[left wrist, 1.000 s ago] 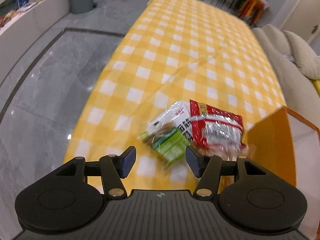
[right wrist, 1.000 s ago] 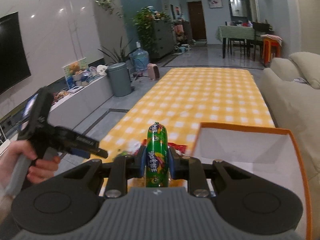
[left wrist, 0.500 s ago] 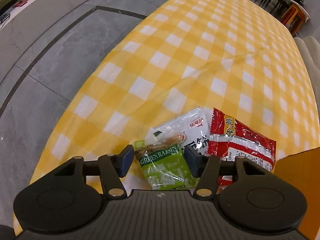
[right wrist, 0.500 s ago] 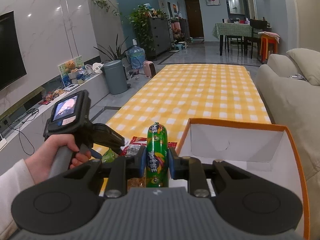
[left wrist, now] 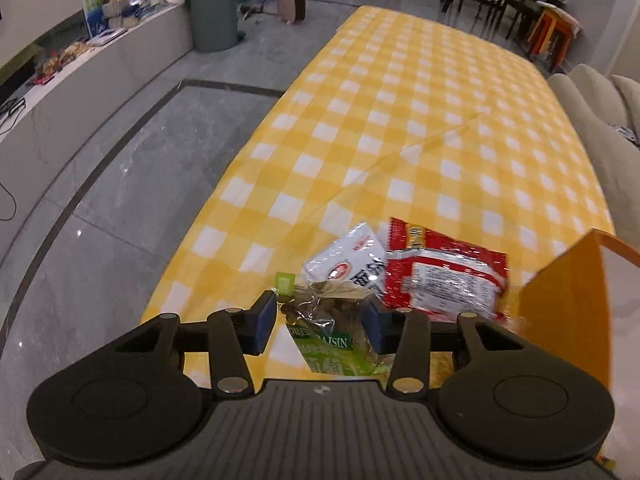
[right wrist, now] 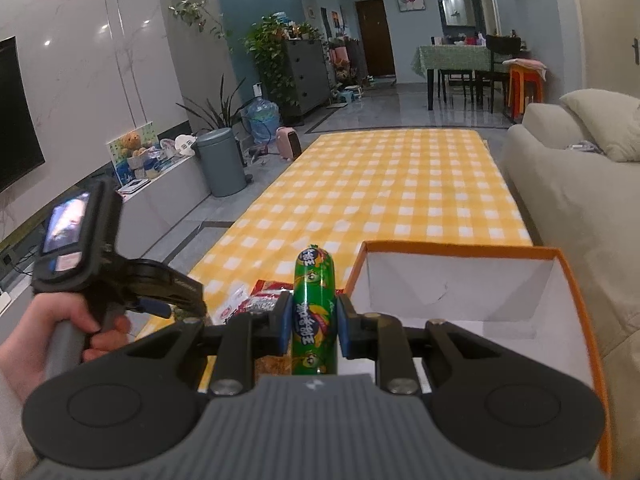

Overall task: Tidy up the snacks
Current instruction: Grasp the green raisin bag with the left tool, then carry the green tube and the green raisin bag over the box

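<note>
A green raisin bag (left wrist: 328,344) is crumpled between the blue pads of my left gripper (left wrist: 320,320), whose jaws are closing and pressing on its sides. Just beyond it, a white packet (left wrist: 352,264) and a red packet (left wrist: 444,276) lie on the yellow checked tablecloth (left wrist: 400,120). Right of them stands an orange box (left wrist: 568,304) with a white inside. My right gripper (right wrist: 312,320) is shut on an upright green sausage stick (right wrist: 314,292), held beside the box's (right wrist: 460,249) near left corner. A hand (right wrist: 48,328) holds the left gripper (right wrist: 168,308) at lower left.
A beige sofa (right wrist: 560,208) runs along the table's right side. Grey tiled floor (left wrist: 100,200) lies to the left, with a grey bin (right wrist: 220,164) and a low white shelf beyond. The far stretch of the tablecloth carries nothing.
The left gripper moved in over the raisin bag, narrowed its jaws around it and tilted upward with the bag between the pads. The right gripper and sausage stayed nearly still.
</note>
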### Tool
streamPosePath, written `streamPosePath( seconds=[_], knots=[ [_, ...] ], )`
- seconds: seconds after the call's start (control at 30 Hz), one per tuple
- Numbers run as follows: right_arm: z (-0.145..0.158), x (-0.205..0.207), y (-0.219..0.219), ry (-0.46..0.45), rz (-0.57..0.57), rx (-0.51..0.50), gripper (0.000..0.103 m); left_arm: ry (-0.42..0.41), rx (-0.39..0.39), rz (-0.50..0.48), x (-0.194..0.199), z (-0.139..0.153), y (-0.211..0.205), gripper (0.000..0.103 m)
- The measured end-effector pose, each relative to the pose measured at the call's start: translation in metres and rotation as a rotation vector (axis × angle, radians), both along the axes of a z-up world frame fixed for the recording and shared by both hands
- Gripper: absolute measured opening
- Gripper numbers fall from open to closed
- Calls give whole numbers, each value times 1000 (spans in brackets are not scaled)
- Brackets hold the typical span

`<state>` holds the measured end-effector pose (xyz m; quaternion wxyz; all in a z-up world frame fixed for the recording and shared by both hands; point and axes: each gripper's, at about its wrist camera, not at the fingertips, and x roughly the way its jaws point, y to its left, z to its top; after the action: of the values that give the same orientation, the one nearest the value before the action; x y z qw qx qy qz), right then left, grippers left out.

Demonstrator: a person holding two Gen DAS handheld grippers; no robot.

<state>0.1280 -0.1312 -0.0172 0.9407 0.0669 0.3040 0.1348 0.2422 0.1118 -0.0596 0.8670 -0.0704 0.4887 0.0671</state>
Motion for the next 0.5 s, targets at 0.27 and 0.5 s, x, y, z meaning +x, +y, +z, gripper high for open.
streamPosePath(
  seconds=[0.27, 0.5],
  knots=[
    [23, -19, -14, -56, -44, -6, 20, -32, -29, -34, -22, 14, -9, 34],
    [40, -34, -32, -96, -71, -5, 20, -90, -58, -80, -46, 40, -15, 33]
  ],
)
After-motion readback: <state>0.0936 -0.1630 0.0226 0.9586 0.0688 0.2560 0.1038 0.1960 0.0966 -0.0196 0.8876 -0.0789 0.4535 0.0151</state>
